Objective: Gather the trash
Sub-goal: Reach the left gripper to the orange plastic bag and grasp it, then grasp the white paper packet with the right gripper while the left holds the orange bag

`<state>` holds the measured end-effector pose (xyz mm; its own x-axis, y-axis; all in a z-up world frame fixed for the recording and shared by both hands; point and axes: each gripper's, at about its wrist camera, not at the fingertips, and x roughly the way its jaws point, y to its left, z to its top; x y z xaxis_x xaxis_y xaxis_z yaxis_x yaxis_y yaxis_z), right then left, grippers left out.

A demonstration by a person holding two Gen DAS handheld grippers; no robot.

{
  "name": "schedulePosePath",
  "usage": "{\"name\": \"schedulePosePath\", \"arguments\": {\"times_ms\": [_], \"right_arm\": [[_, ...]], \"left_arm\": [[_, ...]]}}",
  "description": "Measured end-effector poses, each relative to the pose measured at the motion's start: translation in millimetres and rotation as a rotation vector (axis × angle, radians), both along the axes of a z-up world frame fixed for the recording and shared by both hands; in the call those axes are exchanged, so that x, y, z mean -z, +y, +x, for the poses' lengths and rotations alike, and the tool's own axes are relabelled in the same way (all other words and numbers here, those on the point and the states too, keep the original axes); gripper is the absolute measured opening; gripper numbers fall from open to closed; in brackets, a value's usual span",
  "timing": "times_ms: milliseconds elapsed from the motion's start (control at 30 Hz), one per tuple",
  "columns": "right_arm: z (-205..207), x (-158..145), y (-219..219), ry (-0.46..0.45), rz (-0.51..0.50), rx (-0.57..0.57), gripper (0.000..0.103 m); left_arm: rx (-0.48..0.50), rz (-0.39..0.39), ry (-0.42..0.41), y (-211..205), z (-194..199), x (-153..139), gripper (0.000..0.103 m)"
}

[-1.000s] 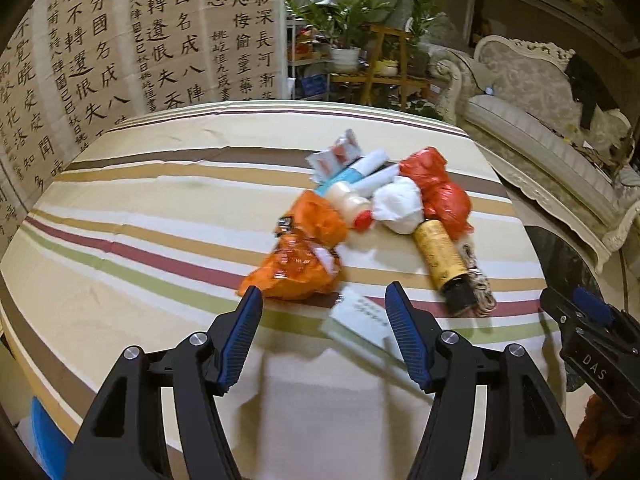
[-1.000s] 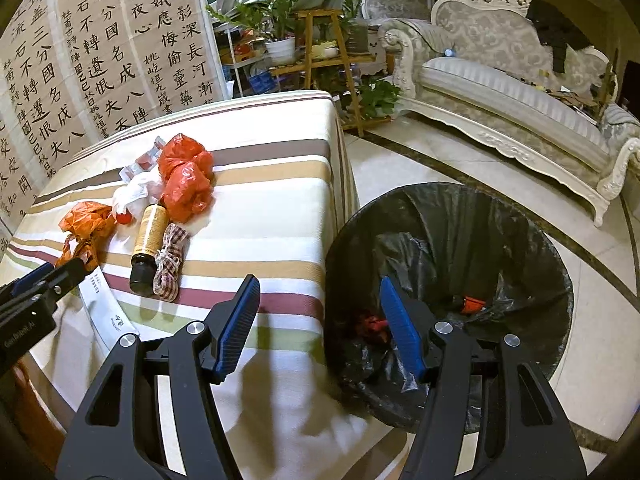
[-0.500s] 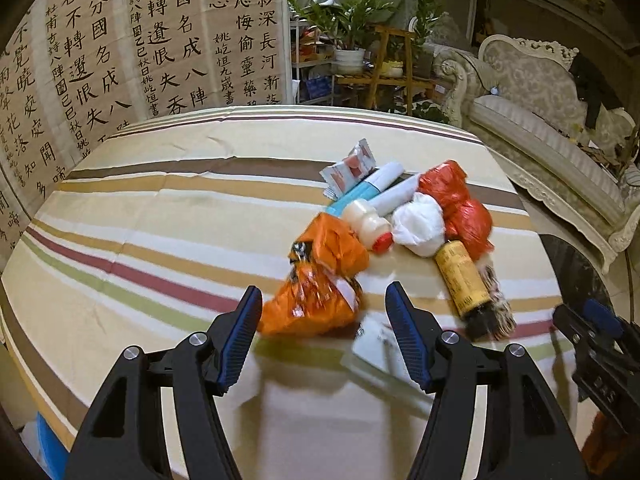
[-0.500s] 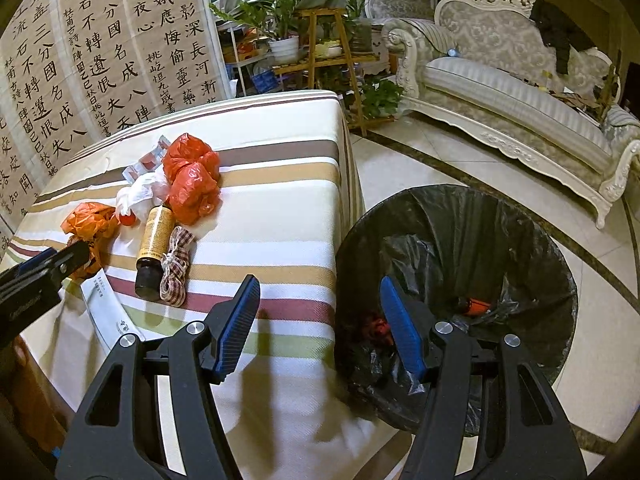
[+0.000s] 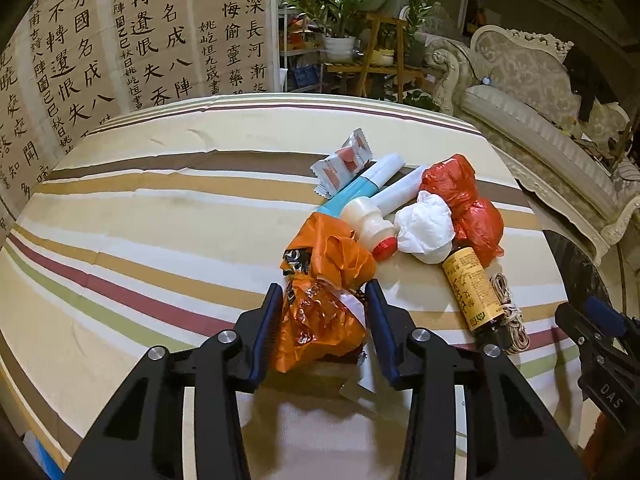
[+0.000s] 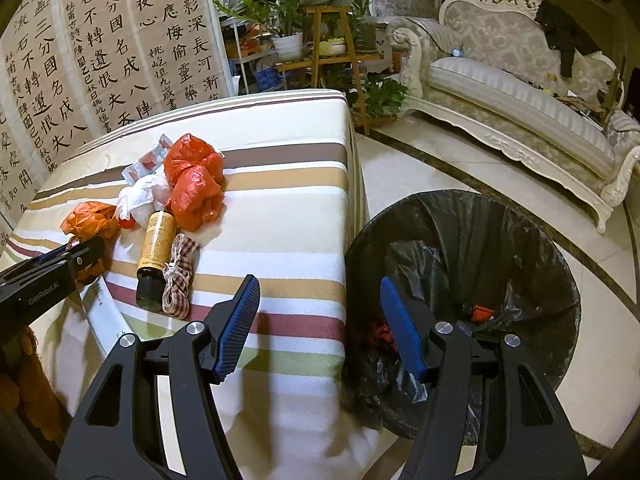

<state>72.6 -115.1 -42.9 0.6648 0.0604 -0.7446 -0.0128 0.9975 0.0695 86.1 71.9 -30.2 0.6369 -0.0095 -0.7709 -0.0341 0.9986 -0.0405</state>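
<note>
Two grippers in play. Left gripper point(image 5: 324, 300) has just been closing its jaws around the orange foil wrapper point(image 5: 320, 328), which sits between the blue pads point(image 5: 266, 332); left pad looks to touch the crinkled foil, right pad is just beside it, so a firm clamp isn't confirmed. Wrapper rests on the striped tabletop point(image 5: 140, 220), near its front edge, over a white paper slip point(image 5: 362, 384).

Just behind the wrapper: an orange plastic bag point(image 5: 332, 248), touching it. Behind that, a small cream bottle with red cap point(image 5: 366, 220), a blue-and-white tube point(image 5: 360, 188), a second white tube point(image 5: 400, 190), and a white-and-red sachet point(image 5: 344, 160) farthest back. To the right: a crumpled white tissue point(image 5: 426, 230) against a red plastic bag point(image 5: 464, 204), then a brown bottle with yellow label point(image 5: 472, 292) lying on its side, with a coil of twine point(image 5: 510, 320) touching it.

Right gripper point(image 6: 320, 312) hangs with jaws spread and nothing between them, over the tabletop's right edge and the bin point(image 6: 520, 248) on the floor beside it. Bin has a black liner; some orange and red scraps point(image 6: 480, 312) lie at the bottom.

Background: calligraphy screen point(image 5: 140, 40), potted plants point(image 5: 340, 12), an ornate sofa point(image 6: 500, 80).
</note>
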Motion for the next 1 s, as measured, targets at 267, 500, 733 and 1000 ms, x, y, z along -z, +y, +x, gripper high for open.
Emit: {"name": "schedulePosePath", "arguments": {"times_ms": [267, 500, 733, 1000], "right_arm": [[-0.6, -6.5, 12.6, -0.012, -0.006, -0.026, 0.061], [-5.7, -13.1, 37.2, -0.022, -0.011, -0.091, 0.061], [-16.7, -20.8, 67.1, -0.037, -0.018, -0.162, 0.061], [-29.3, -19.8, 99.0, -0.029, -0.027, -0.244, 0.061]], "left_arm": [[-0.002, -0.017, -0.023, 6.0, -11.7, -9.0, 0.040], [-0.040, -0.023, -0.046, 26.4, -27.4, -17.3, 0.040], [-0.092, -0.010, -0.054, 51.2, -44.8, -19.3, 0.040], [-0.157, -0.003, -0.055, 77.5, -68.8, -15.6, 0.040]]}}
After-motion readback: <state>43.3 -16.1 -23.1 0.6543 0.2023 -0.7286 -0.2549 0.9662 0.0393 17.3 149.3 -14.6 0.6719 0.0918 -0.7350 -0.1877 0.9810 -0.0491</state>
